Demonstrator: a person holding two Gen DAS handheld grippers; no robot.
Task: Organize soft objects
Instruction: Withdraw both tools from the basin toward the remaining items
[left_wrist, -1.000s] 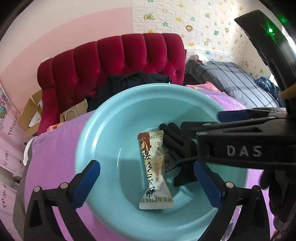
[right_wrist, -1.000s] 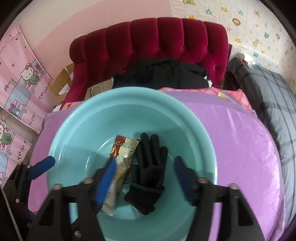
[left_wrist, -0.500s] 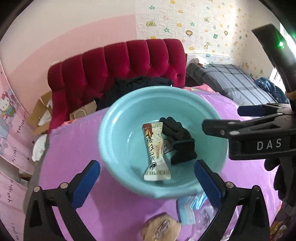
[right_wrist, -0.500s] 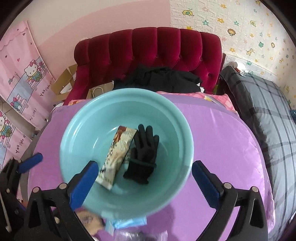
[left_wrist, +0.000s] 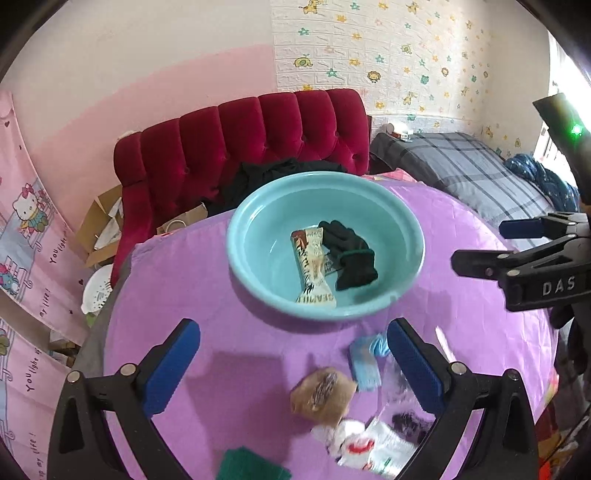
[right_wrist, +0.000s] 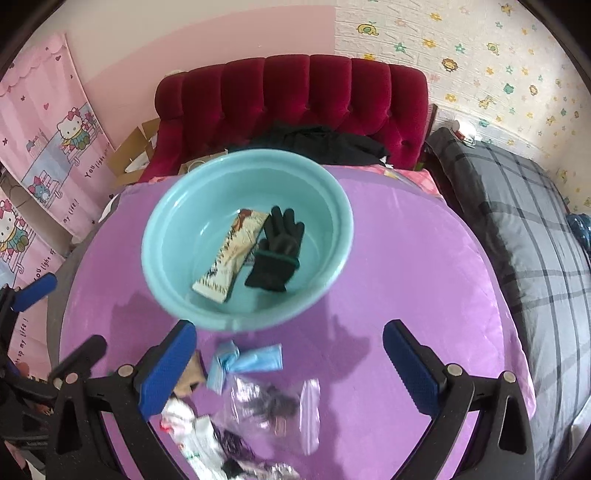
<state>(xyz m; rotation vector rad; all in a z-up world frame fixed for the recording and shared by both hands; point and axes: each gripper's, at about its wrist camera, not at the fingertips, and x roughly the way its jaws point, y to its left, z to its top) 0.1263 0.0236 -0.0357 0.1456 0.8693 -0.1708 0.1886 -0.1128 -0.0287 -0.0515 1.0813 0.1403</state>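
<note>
A teal basin (left_wrist: 255, 221) (right_wrist: 173, 225) stands on the purple-covered table and holds a black glove (left_wrist: 351, 254) (right_wrist: 277, 251) beside a cream snack packet (left_wrist: 312, 269) (right_wrist: 231, 254). My left gripper (left_wrist: 291, 365) hangs open above the near part of the table, nothing between its blue pads. My right gripper (right_wrist: 290, 365) is open wide and empty too, above a blue face mask (right_wrist: 245, 360) (left_wrist: 364, 358), a clear plastic bag (right_wrist: 273, 406) and white crumpled wrappers (right_wrist: 192, 432) (left_wrist: 365, 443). A brown bun packet (left_wrist: 323, 395) lies between the left fingers' span.
A green cloth (left_wrist: 251, 465) lies at the table's near edge. A red tufted sofa (left_wrist: 240, 155) with dark clothes stands behind the table, a grey plaid bed (right_wrist: 517, 221) to the right. Cardboard boxes (left_wrist: 107, 225) sit on the floor at left.
Both grippers have pulled back and up from the basin, which now looks smaller. The right jaws have spread wider, away from the glove lying in the basin. Loose items on the near table have come into view.
</note>
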